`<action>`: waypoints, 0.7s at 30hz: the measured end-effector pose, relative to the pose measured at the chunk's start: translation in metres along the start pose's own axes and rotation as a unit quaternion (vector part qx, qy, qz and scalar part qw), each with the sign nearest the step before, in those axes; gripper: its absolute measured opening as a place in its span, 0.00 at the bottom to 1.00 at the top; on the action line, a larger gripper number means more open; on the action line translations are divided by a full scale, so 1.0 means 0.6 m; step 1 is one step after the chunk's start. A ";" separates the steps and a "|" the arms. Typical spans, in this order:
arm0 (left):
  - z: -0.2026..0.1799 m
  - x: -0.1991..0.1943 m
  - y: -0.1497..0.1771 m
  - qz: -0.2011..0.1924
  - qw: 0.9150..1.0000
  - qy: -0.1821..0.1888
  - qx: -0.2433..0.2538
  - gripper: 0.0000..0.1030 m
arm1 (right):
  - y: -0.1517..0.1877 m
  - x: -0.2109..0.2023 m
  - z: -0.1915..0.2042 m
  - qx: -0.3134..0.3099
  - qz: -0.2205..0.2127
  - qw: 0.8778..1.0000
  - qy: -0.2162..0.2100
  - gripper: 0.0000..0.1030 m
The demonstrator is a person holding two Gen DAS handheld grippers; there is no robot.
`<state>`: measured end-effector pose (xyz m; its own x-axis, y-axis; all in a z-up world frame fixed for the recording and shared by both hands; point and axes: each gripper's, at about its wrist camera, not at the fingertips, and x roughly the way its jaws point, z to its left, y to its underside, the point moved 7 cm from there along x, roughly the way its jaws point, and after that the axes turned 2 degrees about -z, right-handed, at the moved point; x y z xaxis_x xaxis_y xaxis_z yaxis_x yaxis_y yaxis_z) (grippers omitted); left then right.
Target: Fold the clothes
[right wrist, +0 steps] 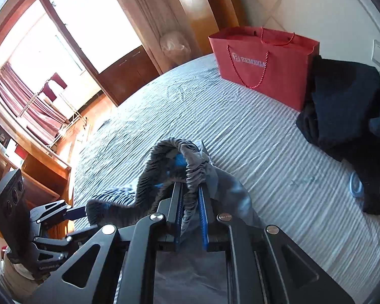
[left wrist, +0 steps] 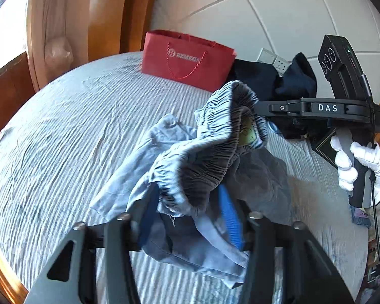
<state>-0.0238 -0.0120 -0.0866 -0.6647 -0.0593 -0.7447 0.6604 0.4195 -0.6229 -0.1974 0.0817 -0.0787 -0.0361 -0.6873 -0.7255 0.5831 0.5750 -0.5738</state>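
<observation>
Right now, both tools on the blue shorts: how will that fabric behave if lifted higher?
Likely floppy: the blue shorts sag and bunch between the left tool and the right tool. Probably light, since the thin cloth drapes in soft folds. The gathered elastic waistband may stretch and then spring back, rather than hold a flat edge.

A red paper bag (left wrist: 187, 59) stands on the striped bedsheet (left wrist: 63, 131); wooden cabinets (right wrist: 129, 71) and maroon curtains (right wrist: 30, 106) lie beyond.
</observation>
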 end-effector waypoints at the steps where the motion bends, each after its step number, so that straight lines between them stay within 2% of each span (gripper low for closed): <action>1: 0.020 0.003 -0.004 0.005 1.000 0.002 0.006 0.74 | -0.010 0.026 0.003 0.010 0.006 1.000 0.002 0.20; 4: 0.058 0.012 -0.016 0.022 0.999 0.008 0.037 0.74 | -0.003 0.042 0.000 0.046 0.005 0.999 0.015 0.38; 6: 0.069 0.021 -0.022 0.031 0.998 0.016 0.057 0.74 | 0.036 0.028 -0.014 0.073 0.008 0.997 0.037 0.43; 13: 0.062 0.046 -0.031 0.042 0.994 0.036 0.095 0.74 | 0.217 -0.037 -0.059 0.167 0.020 0.981 0.097 0.43; 16: 0.039 0.071 -0.038 0.049 0.993 0.036 0.105 0.74 | 0.276 -0.053 -0.068 0.195 0.015 0.977 0.089 0.43; 21: 0.004 0.124 -0.055 0.067 0.991 0.032 0.111 0.74 | 0.324 -0.064 -0.060 0.231 -0.001 0.971 0.062 0.43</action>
<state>-0.0942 -0.0325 -0.1223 -0.5818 0.0444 -0.8121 0.8002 0.2103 -0.5617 -0.1115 0.2357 -0.1762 -0.1187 -0.6130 -0.7811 0.8841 0.2928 -0.3641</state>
